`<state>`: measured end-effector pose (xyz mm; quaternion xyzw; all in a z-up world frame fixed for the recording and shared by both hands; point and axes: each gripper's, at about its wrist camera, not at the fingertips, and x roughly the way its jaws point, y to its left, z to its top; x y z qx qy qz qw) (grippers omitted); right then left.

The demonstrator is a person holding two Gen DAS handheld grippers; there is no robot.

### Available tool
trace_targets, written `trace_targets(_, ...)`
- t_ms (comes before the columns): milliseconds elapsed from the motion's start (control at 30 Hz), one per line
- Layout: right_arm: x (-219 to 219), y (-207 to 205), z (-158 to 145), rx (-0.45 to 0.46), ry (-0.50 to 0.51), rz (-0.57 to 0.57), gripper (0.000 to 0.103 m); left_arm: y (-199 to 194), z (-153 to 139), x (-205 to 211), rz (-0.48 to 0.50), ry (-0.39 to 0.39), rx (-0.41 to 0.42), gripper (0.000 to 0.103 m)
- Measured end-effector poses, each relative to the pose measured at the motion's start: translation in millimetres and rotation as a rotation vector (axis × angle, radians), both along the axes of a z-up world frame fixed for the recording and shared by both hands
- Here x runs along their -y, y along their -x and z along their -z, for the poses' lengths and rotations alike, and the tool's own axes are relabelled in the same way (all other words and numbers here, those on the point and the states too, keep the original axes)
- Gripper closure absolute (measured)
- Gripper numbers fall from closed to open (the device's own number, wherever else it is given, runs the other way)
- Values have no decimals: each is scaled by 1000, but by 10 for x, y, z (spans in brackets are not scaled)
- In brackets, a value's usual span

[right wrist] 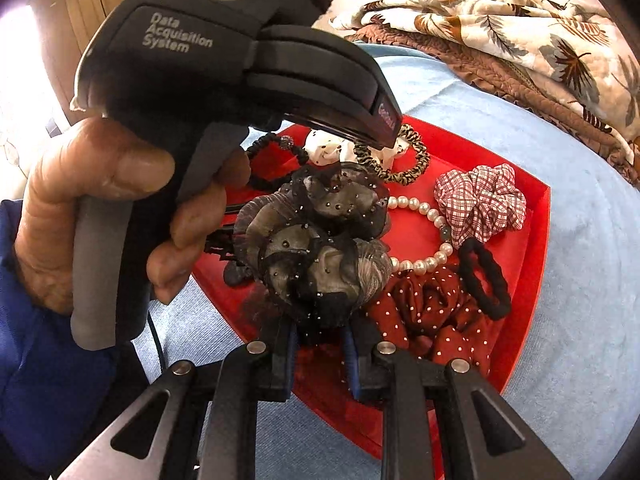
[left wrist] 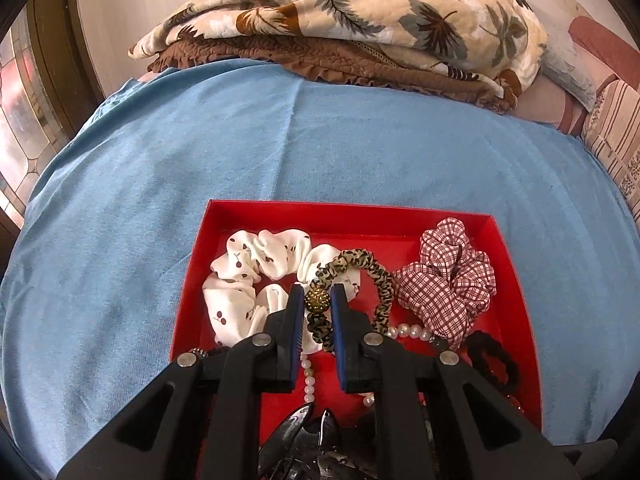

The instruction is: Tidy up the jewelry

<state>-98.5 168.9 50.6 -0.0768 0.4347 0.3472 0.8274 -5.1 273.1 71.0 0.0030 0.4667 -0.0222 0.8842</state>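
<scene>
Blue cloth (left wrist: 160, 208) covers the bed, with my red tray (left wrist: 348, 212) on it and a folded leaf-print blanket (left wrist: 360, 12) behind. My left gripper (left wrist: 316, 300) pinches the glittery bead of the leopard-print hair tie (left wrist: 372, 272), which lies across the white cherry scrunchie (left wrist: 244, 276). My right gripper (right wrist: 320, 332) seems clamped on the grey ruffled hair clip (right wrist: 316, 240), though its netting hides the pads. Pearls (right wrist: 432, 216), a checked scrunchie (right wrist: 480, 200) and a black hair tie (right wrist: 486, 276) lie alongside.

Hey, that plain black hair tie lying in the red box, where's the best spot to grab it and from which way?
Judging by its pose, pinch the black hair tie across one strand of its loop, coming from above. It lies flat in the red box, so only the top is reachable; its right side is clearest, away from the pearls.
</scene>
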Motion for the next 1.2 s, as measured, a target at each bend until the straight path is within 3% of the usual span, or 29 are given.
trace_targets(233, 37, 5, 29, 3, -1, 9, 77, -5, 23, -9, -6, 1, -11, 89)
trace_targets(367, 47, 19, 11, 11, -8, 13, 60, 27, -9, 0, -6, -7, 10, 61)
trace_targets(467, 64, 33, -17, 14, -21, 11, 52, 59, -57, -2, 1, 11, 25, 59)
trace_targets(633, 79, 58, -62, 25, -22, 10, 50, 139, -141, -38, 6, 40, 48, 58)
trace_targets(700, 83, 91, -91, 42, -16, 12, 48, 184, -194, -65, 2, 59, 66, 50)
trace_targets(900, 144, 215, -226, 85, -14, 19, 42, 412, -398, -181, -70, 62, 168, 37)
trace_targets(1100, 311, 400, -413, 129, -24, 22, 38, 731, -575, -206, -209, -58, 323, 16)
trace_targets(1200, 417, 475, -482, 148, -25, 29, 37, 903, -666, -202, -274, -117, 406, 13)
